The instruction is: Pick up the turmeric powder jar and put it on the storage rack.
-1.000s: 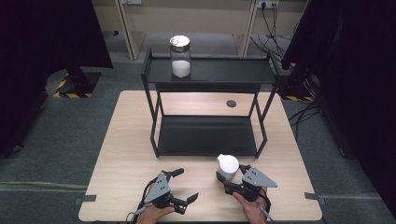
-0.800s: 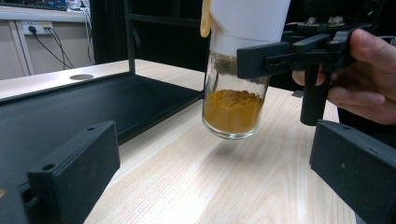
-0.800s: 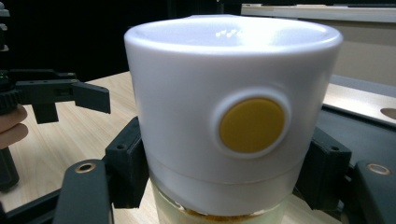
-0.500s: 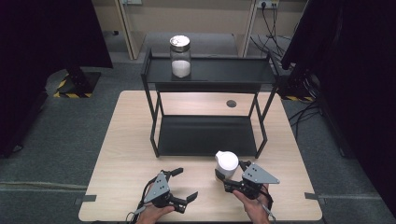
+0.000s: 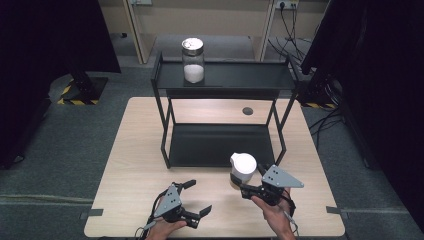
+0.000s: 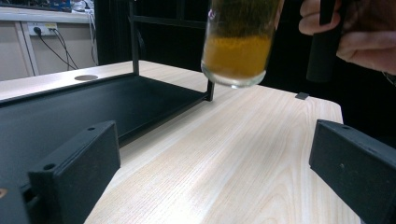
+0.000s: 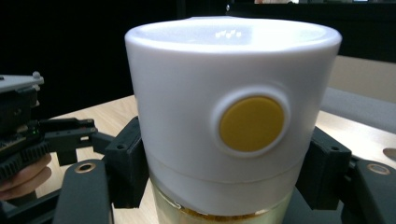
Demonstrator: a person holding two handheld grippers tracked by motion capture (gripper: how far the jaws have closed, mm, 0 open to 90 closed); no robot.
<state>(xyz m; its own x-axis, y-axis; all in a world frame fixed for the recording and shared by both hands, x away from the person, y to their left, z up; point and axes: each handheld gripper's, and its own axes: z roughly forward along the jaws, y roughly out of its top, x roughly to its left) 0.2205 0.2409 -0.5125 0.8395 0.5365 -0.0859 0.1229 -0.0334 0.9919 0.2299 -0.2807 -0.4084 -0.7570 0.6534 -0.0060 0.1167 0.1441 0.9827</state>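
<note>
My right gripper (image 5: 243, 187) is shut on a glass jar (image 5: 243, 168) with a white lid and yellow-orange powder inside. It holds the jar upright just above the table, right of centre near the front. In the right gripper view the black jaws press on the jar (image 7: 233, 116) below its lid, which bears a round yellow dot. In the left gripper view the jar (image 6: 238, 46) hangs clear of the wood, with the person's hand (image 6: 359, 42) behind it. My left gripper (image 5: 197, 197) rests open and empty near the front edge, jaws wide apart (image 6: 215, 177).
A black two-tier rack (image 5: 220, 145) stands on the middle of the wooden table (image 5: 135, 165). On its top shelf, left side, stands a second jar (image 5: 193, 60) with a silver lid and white powder. A round cable hole (image 5: 247, 111) lies behind the rack.
My right gripper has risen a little with the white-lidded jar, lifting it clear of the table. The left gripper has stayed in place.
</note>
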